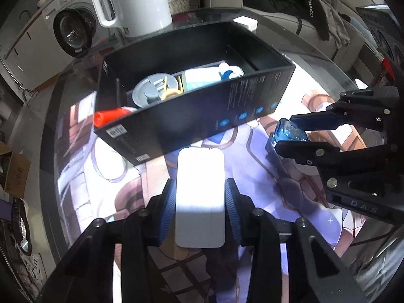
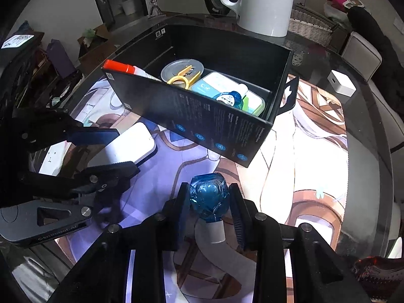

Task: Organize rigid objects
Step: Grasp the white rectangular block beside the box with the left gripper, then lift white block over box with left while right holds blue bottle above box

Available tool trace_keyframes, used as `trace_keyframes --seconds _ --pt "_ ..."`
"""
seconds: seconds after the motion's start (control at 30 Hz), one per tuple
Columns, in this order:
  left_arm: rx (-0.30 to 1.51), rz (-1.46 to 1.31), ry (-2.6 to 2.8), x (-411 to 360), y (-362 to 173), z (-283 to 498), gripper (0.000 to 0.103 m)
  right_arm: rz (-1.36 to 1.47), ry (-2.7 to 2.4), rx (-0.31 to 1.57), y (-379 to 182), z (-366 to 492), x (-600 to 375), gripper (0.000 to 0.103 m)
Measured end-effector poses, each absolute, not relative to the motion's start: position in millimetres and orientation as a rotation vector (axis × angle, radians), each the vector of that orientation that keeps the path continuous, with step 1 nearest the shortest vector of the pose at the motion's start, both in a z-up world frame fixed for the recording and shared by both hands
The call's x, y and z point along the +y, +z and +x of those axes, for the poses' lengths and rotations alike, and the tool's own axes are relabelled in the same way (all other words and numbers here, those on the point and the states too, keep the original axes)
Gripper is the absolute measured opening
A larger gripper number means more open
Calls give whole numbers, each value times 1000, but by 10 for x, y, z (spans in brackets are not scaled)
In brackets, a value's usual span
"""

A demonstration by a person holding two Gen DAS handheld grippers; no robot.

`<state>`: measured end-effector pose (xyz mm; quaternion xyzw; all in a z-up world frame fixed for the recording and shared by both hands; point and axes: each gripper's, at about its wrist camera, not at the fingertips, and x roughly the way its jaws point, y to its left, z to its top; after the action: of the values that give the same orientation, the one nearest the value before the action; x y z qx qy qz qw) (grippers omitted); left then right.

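Note:
My left gripper (image 1: 199, 197) is shut on a white rectangular block (image 1: 200, 197), held just in front of the black open box (image 1: 197, 116). It also shows in the right wrist view (image 2: 121, 149) with the white block (image 2: 128, 144). My right gripper (image 2: 209, 202) is shut on a blue faceted bottle (image 2: 209, 199) with a white cap, right of the box's front wall (image 2: 202, 126). In the left wrist view the right gripper (image 1: 290, 133) holds the blue bottle (image 1: 287, 131). The box holds a grey tin (image 1: 154, 91), a yellow piece (image 2: 184, 77), a light blue case (image 2: 217, 85) and a red-capped tube (image 2: 121, 67).
A white kettle (image 1: 136, 2) stands behind the box on the glass table. A small white cube (image 2: 341, 82) lies to the right on the table. A printed mat (image 2: 303, 151) covers the table under the box. A white socket strip (image 2: 54, 156) lies at the left.

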<state>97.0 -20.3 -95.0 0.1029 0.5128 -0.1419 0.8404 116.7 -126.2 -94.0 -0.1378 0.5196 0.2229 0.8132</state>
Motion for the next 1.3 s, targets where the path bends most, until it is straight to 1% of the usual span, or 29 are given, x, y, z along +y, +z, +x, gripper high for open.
trace_keyframes --seconds 0.1,0.23,0.33,0.47,0.6,0.77,1.17,1.3 --pt "1013 213 -287 -178 -817 926 38 -272 507 1047 -779 1113 -1285 31" --pt "860 189 -267 -160 -533 839 38 -296 497 920 -556 977 -1248 31" --pt "786 161 -270 -116 -362 801 38 -262 517 850 -412 901 -1251 31" --pt "645 87 -267 -14 -61 720 38 -204 541 706 -121 795 -1320 31" --pt "513 21 -240 65 178 687 38 -96 516 583 150 715 -1432 31" --pt "443 -13 -212 47 288 732 38 -45 495 480 345 636 -1460 31" --pt "405 -63 -168 20 295 878 38 -23 467 449 399 676 -1519 30" --pt "431 -109 -138 40 262 1059 38 -23 440 414 411 756 -1549 30"
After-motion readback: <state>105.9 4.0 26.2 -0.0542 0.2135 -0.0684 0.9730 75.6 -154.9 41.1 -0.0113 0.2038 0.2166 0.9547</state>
